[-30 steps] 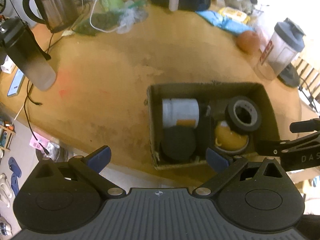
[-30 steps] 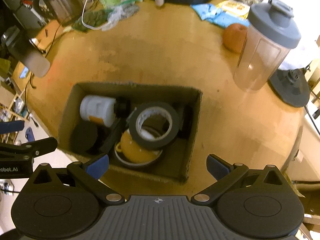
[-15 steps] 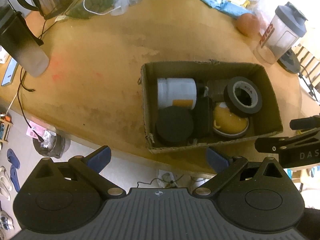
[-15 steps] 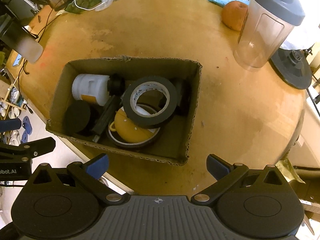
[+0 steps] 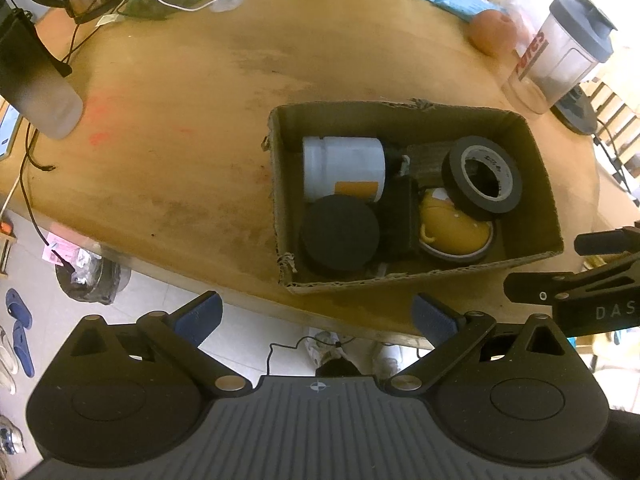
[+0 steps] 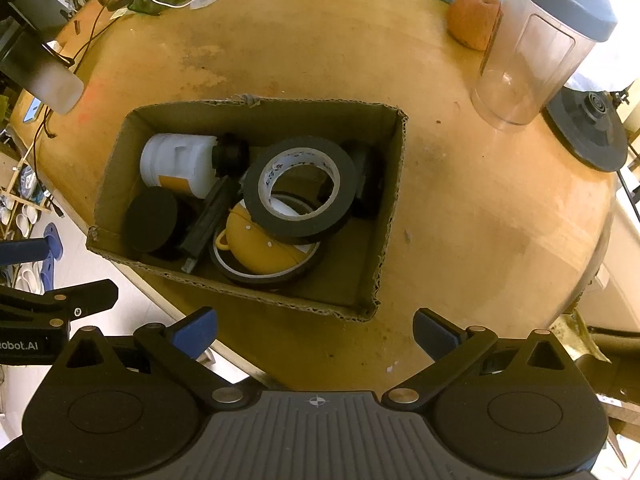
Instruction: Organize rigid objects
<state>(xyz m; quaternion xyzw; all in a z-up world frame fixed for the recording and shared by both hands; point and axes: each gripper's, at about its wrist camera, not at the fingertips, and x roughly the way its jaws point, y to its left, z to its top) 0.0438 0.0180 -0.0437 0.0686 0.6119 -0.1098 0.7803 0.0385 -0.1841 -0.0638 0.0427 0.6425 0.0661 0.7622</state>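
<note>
Both tools hover over the near edge of the desk [image 6: 460, 208], empty, blue fingers spread wide: the left tool [image 5: 316, 318] and right tool [image 6: 314, 326]. Just ahead sits the cardboard box [image 6: 394, 200], holding a white jar [image 6: 176, 162], black tape roll [image 6: 300, 188], yellow lidded pot [image 6: 260, 246] and what may be a black lid [image 6: 150, 224]. The packing looks finished; any further reach should come straight down, clear of the box walls.
</note>
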